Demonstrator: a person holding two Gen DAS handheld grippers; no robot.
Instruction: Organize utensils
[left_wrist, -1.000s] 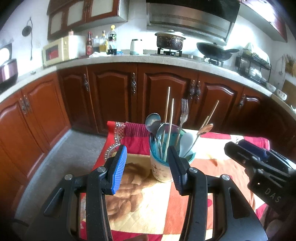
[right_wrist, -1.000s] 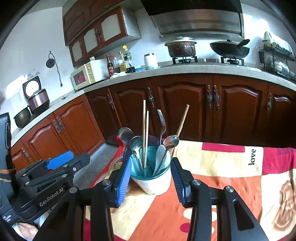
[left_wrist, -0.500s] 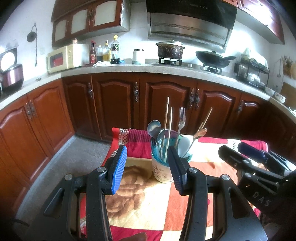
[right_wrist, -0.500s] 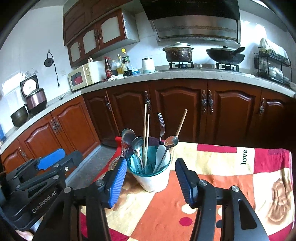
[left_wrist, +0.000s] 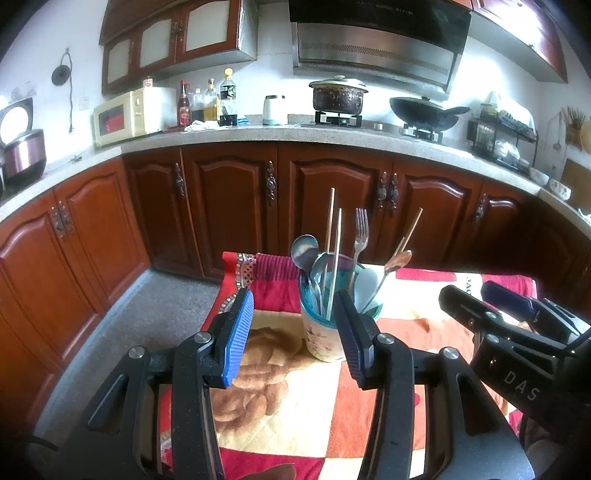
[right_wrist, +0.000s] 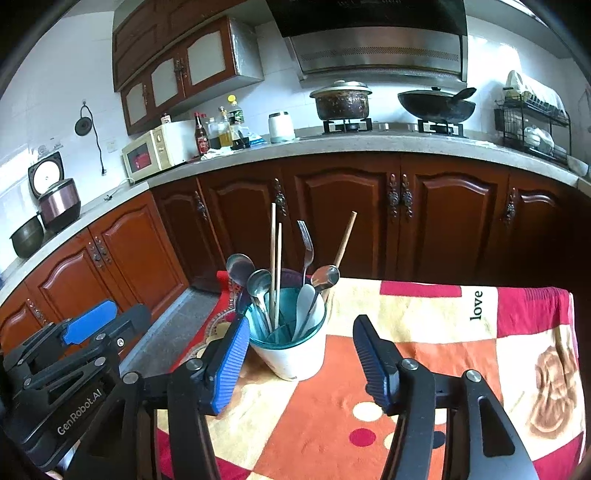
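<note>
A white cup with a teal rim (left_wrist: 320, 332) (right_wrist: 291, 350) stands on the patterned tablecloth (left_wrist: 295, 406) (right_wrist: 424, 332). It holds metal spoons (right_wrist: 258, 284), a fork (right_wrist: 306, 240), wooden chopsticks (right_wrist: 273, 258) and a white spoon (right_wrist: 304, 301), all upright. My left gripper (left_wrist: 293, 332) is open and empty, just short of the cup. My right gripper (right_wrist: 301, 354) is open and empty, its fingers either side of the cup, not touching it. Each gripper shows in the other's view: the right one (left_wrist: 509, 332) and the left one (right_wrist: 74, 354).
Dark wood cabinets (right_wrist: 369, 214) run behind the table under a grey counter with a microwave (right_wrist: 155, 155), bottles (right_wrist: 221, 129), a pot (right_wrist: 341, 101) and a wok (right_wrist: 436, 103). The table's far edge lies just behind the cup. Grey floor (left_wrist: 155, 314) is to the left.
Both grippers have drawn back and risen a little from the cup. The right gripper's jaws have opened wider. The cup and utensils have not moved.
</note>
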